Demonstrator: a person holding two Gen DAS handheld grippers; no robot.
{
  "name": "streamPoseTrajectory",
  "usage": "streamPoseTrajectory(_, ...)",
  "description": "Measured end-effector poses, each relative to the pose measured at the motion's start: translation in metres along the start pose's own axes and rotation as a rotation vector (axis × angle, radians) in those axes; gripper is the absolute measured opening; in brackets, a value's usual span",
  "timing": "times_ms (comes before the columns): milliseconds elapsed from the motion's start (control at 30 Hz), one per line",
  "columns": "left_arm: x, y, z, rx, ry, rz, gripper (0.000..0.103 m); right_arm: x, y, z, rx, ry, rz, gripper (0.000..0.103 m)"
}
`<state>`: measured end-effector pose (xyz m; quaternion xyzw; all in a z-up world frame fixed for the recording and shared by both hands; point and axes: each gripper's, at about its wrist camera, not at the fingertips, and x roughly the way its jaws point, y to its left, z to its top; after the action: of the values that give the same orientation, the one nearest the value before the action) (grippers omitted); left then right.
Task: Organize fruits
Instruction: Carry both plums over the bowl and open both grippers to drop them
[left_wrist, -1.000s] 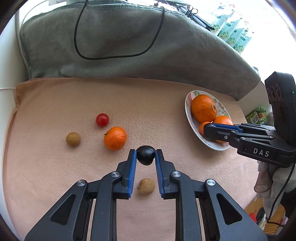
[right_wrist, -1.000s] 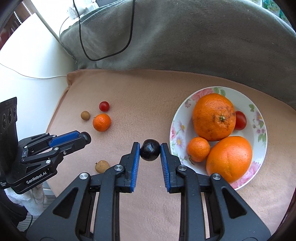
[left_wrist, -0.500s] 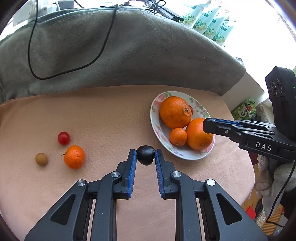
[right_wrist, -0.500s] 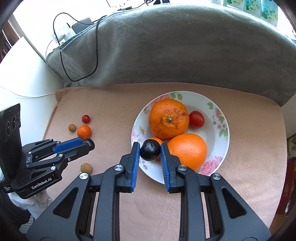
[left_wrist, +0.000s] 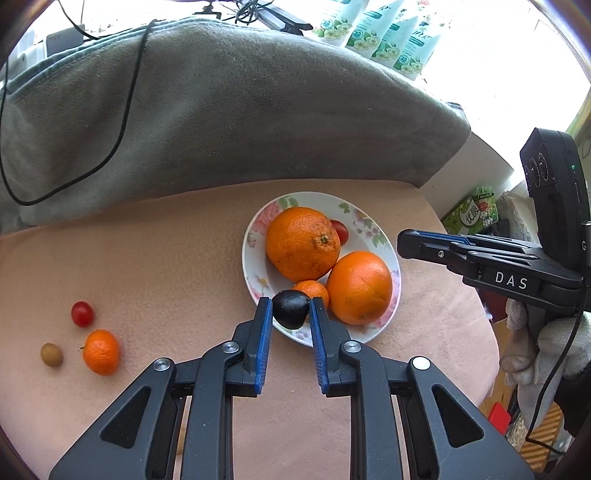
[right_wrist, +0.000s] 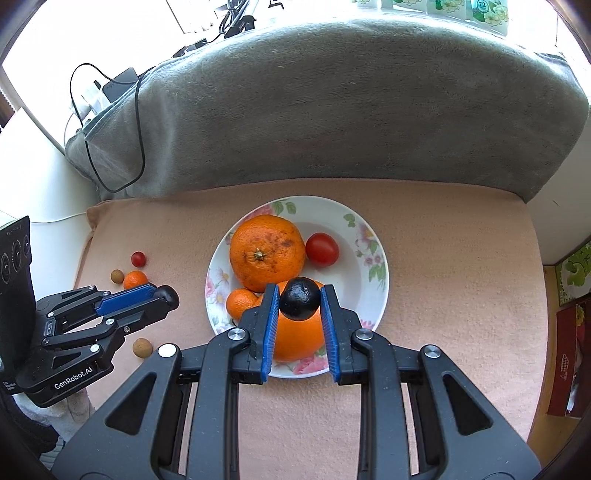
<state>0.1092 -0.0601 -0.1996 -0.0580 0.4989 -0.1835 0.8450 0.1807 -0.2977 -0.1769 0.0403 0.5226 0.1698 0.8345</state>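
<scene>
Left gripper (left_wrist: 291, 309) clamped on small dark fruit (left_wrist: 290, 308), hanging over near rim of floral plate (left_wrist: 251, 236). Right gripper (right_wrist: 300, 302) clamped on second dark fruit (right_wrist: 300, 302), above plate centre. In plate: two large oranges (right_wrist: 266, 252), one small mandarin (right_wrist: 239, 303), one cherry tomato (right_wrist: 322, 249). Loose on peach cloth (left_wrist: 166, 258), well left of plate: cherry tomato (left_wrist: 82, 314), mandarin (left_wrist: 101, 351), brown longan (left_wrist: 51, 354); another longan (right_wrist: 142, 347) near left gripper. Grey blanket (right_wrist: 314, 110) behind.

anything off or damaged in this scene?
The upper big orange on the plate has brown blotches on its rind. Four small fruits still lie loose on the pink cloth. Nothing spilled.
</scene>
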Motion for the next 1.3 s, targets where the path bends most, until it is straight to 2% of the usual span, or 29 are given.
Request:
streamPoseTrajectory(233, 0.011, -0.016, 0.014, 0.028, -0.01, -0.013, 0.019, 0.003, -0.016, 0.005, 0.022, -0.006, 0.006, 0.024)
streamPoseTrajectory(733, 0.047, -0.041, 0.051, 0.022, -0.044, -0.017, 0.019, 0.024, -0.034, 0.008, -0.03, 0.032, 0.038, 0.024)
streamPoseTrajectory(1300, 0.054, -0.046, 0.058, 0.044, -0.036, -0.013, 0.019, 0.036, -0.038, 0.01, -0.014, 0.043, 0.043, 0.024)
